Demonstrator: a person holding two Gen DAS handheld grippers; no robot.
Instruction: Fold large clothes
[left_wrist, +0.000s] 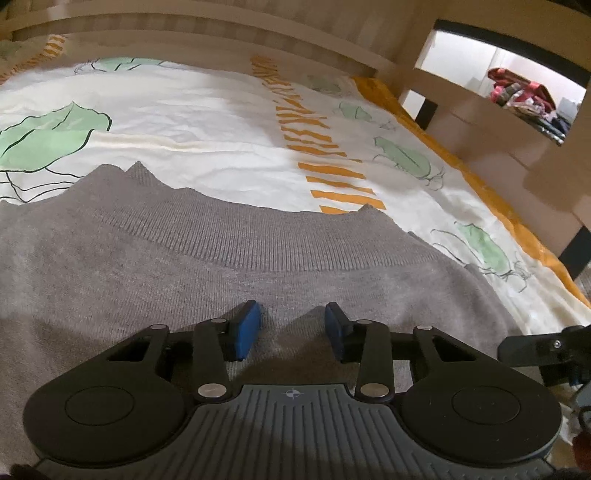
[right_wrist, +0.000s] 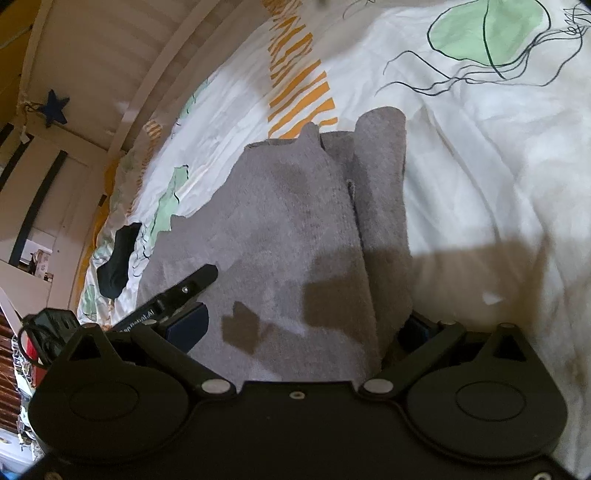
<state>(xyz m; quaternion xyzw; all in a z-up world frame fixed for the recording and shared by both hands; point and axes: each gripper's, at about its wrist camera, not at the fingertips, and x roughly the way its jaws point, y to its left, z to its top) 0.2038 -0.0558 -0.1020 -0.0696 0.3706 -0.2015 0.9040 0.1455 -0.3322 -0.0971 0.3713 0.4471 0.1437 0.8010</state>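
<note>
- Sweater: one grey knit, flat on the bed sheet, ribbed band across it, left wrist view.
- One left hand-held gripper over the knit; two blue pads apart, nothing pinched, released.
- Right wrist view: same sweater, one folded strip along its right edge.
- One right hand-held gripper, jaws wide either side of the fabric, released.
- One dark sock on the sheet, left of the sweater.
</note>
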